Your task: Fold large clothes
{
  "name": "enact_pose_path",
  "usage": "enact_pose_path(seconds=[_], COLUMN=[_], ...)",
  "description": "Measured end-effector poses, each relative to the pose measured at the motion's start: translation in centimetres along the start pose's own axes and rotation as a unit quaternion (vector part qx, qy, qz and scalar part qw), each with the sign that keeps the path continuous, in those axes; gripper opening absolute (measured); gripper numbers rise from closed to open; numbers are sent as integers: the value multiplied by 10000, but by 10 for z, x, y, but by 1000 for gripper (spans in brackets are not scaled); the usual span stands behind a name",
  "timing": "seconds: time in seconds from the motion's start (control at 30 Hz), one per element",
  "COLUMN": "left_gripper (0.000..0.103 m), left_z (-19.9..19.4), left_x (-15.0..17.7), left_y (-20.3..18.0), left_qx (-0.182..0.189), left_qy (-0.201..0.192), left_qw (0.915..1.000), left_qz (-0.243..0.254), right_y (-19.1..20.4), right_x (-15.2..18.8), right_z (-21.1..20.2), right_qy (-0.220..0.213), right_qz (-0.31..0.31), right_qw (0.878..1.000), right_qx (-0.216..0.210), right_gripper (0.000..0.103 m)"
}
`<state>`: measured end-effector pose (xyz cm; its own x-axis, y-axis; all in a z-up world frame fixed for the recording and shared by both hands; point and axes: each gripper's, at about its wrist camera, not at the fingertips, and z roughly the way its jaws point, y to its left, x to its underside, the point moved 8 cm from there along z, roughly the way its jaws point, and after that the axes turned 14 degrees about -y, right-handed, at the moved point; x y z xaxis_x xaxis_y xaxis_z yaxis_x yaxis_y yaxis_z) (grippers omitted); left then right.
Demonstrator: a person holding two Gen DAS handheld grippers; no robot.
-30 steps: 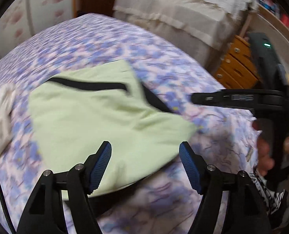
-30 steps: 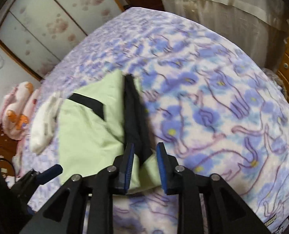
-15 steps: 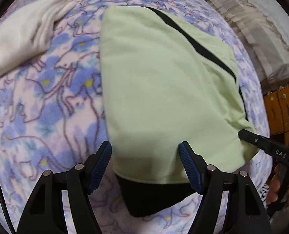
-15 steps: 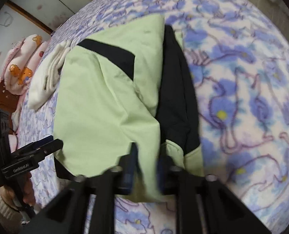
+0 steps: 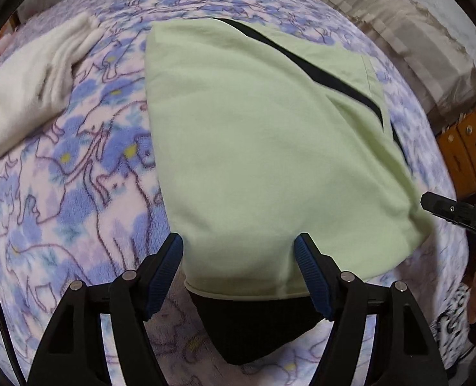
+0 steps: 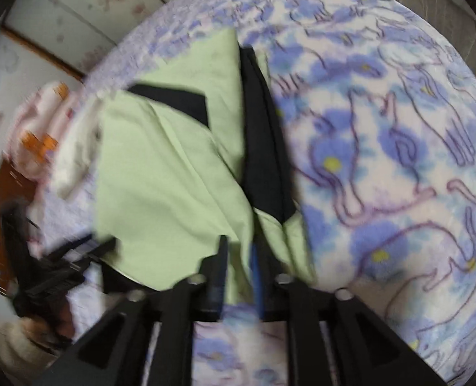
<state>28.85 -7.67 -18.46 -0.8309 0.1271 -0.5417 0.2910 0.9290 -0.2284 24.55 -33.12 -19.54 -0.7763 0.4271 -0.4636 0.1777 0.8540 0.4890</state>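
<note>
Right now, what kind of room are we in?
Most likely a bedroom: a bed under a fleece cat-print blanket, a green garment lying on it, and wooden drawers beside it.

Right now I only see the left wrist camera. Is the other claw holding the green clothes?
Observer: The right claw has just been opening, with a fold of the green garment between its fingers. It is too blurred to tell if it pinches.
Operator: What's the black bit?
Observer: A wide black panel runs down the garment's side next to the bare blanket.
Operator: Anything behind the white cloth?
Observer: A pink and orange soft thing lies just past the white cloth.
</note>
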Motion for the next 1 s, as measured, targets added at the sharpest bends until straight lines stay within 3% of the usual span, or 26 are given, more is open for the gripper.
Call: enact_pose_path(seconds=[0.13,0.23,0.43,0.63,0.67,0.7,0.8,1.0], left_gripper=[70,70,73,74,74,74,71,71], left_z=[-3,9,33,43,42,42,43,54], left_x=[-23,-40,-64,-69,-69,-69,-70,-68], left_y=[12,21,35,38,38,38,35,30], left_qx=[193,181,275,286,282,268,232,54], left_qy=[-238,-287,-218,-217,-225,-235,-273,-282], left_qw=[9984,9976,9944,9939,9942,9946,9962,9986], left_qz=[-486,-612,-994,-1041,-1008,-977,-793,-447], right_y=[5,7,3,4,6,7,16,-3], right_x=[-33,-50,-68,-72,-73,-74,-92,-74], right_z=[10,34,69,83,83,81,65,96], right_qy=[-240,-164,17,31,32,38,-385,91], right_qz=[163,92,23,-82,-112,-232,-1084,-1453], right_qw=[9994,9997,10000,10000,9999,9997,9923,9862], right_qx=[-171,-131,38,31,11,119,465,785], right_gripper=[30,30,30,30,9,2,1,2])
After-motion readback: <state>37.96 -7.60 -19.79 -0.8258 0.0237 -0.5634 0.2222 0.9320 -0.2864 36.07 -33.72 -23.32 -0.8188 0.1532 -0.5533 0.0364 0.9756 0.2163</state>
